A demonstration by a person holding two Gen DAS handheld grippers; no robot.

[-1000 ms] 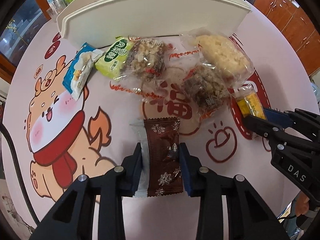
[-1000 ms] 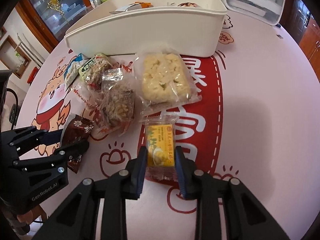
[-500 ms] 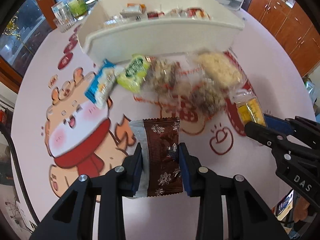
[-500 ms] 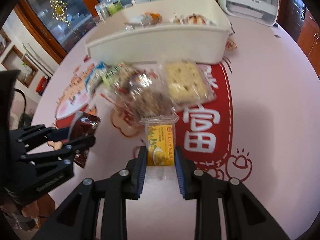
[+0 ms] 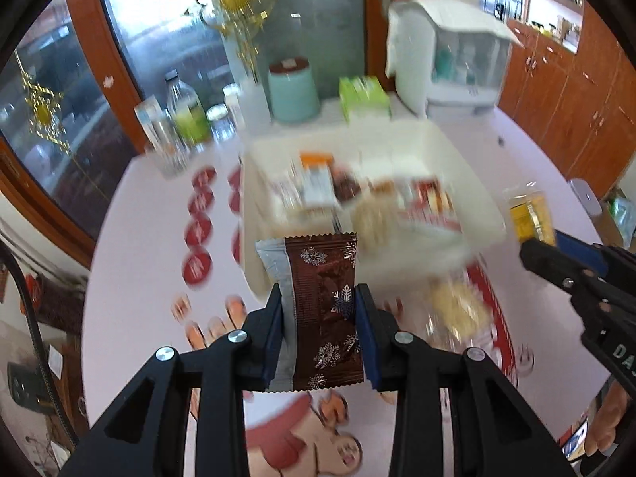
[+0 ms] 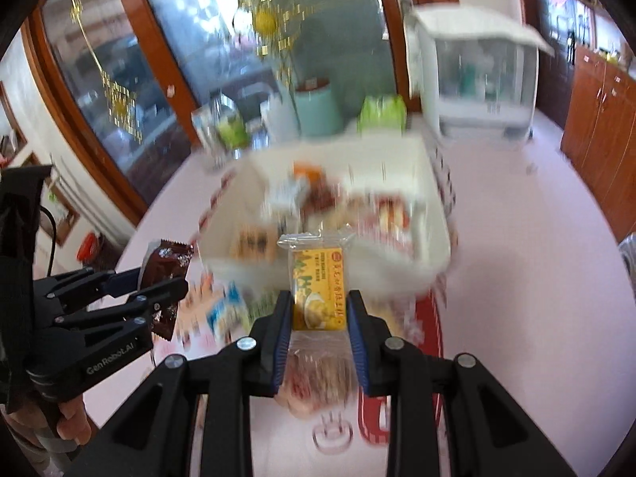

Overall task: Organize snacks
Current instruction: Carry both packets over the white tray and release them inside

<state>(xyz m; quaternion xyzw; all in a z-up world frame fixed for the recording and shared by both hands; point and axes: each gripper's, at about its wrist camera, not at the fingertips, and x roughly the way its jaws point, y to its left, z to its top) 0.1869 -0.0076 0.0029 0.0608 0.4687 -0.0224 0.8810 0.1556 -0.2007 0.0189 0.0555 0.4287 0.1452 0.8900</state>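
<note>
My left gripper [image 5: 319, 310] is shut on a brown snack packet with snowflakes [image 5: 324, 306], held up in the air in front of the white bin [image 5: 449, 159]. My right gripper [image 6: 318, 310] is shut on a yellow snack packet in clear wrap [image 6: 318, 282], also lifted above the table. The bin [image 6: 417, 183] holds several snack packets, blurred by motion. In the left wrist view the right gripper [image 5: 536, 244] shows at the right edge with the yellow packet [image 5: 530, 218]. In the right wrist view the left gripper [image 6: 159, 278] and brown packet [image 6: 167, 266] are at the left.
Several loose snack packets [image 5: 457, 310] lie on the pink printed tablecloth [image 5: 151, 270] below the bin. Behind the bin stand bottles [image 5: 187, 111], a teal canister [image 5: 292, 89], a green box [image 5: 363, 95] and a white appliance [image 5: 453, 63]. A hand [image 6: 71, 417] grips the left tool.
Both grippers rose from the table with their packets and tilted up. The bin's inside and the room behind have come into view; the loose snacks dropped lower in frame.
</note>
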